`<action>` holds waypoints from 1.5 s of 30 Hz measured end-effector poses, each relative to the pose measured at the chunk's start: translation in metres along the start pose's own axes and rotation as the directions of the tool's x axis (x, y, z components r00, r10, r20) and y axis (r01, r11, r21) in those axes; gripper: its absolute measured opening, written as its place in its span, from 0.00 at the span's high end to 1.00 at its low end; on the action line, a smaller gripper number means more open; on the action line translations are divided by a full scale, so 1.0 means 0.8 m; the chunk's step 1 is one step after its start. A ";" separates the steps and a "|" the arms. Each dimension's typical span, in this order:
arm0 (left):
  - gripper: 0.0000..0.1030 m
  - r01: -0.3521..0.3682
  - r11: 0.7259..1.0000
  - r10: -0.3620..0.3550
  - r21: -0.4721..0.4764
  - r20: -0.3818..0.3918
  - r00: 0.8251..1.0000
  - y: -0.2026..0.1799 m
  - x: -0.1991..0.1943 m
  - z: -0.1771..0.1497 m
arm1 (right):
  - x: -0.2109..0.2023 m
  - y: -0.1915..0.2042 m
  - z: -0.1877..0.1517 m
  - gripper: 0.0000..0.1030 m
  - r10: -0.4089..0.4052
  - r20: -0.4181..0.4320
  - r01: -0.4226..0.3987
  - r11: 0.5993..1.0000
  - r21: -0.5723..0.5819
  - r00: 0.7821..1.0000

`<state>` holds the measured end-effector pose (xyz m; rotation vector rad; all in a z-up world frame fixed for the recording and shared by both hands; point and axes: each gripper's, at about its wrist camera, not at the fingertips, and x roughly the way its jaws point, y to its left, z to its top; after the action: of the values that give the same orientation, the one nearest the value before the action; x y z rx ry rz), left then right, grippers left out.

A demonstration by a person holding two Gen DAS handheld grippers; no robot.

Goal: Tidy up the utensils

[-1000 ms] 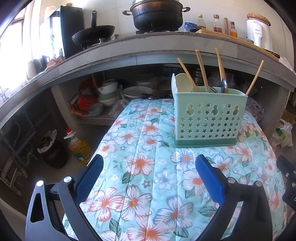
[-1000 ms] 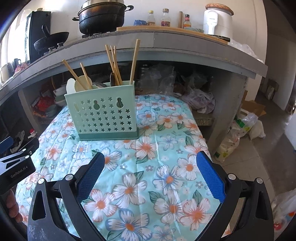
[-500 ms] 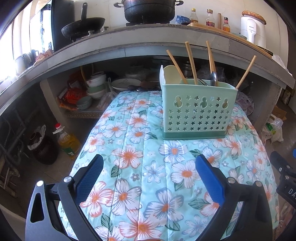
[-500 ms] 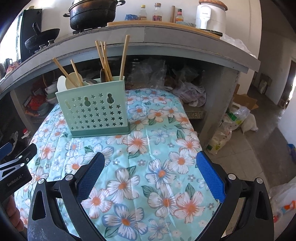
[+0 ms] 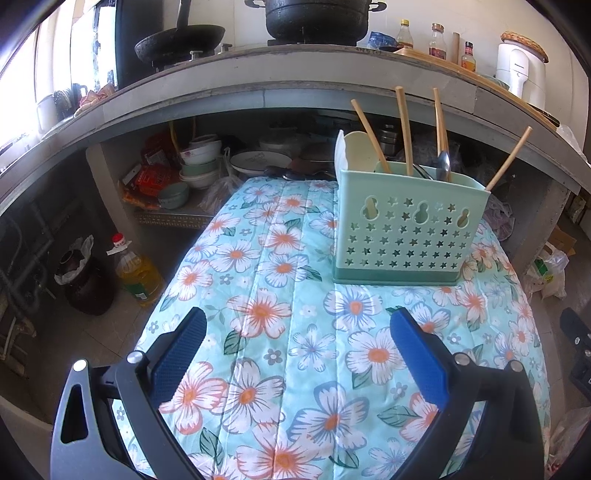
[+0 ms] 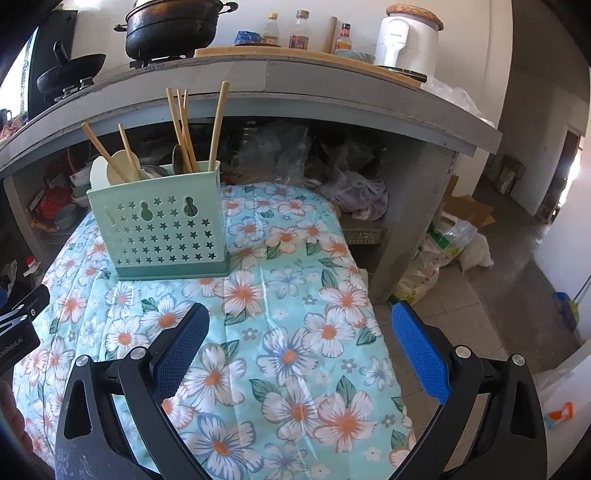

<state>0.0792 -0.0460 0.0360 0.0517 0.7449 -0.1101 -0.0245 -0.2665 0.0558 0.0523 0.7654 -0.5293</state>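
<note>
caddy [image 5: 406,236] upright on tablecloth [image 5: 258,332] | utensils [image 5: 404,133] inside | both jaws spread, empty

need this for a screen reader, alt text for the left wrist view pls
A green utensil caddy holding wooden utensils stands on a floral tablecloth, ahead of the open, empty left gripper. Behind, a counter carries a pot.

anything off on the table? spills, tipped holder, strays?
Nothing stands out. The green utensil holder stands upright on the floral cloth, wooden handles leaning loosely inside it. No spill or stray utensil shows on the cloth. Left gripper and right gripper are open, empty.
</note>
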 end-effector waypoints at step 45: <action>0.05 -0.039 0.999 0.039 -0.005 -0.004 0.999 0.016 0.002 0.001 | 0.001 0.010 0.004 0.08 0.039 -0.007 -0.039 0.999 -0.006 0.999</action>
<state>0.0821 -0.0337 0.0358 0.0614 0.7479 -0.0706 -0.0177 -0.2605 0.0565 0.0634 0.7715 -0.4900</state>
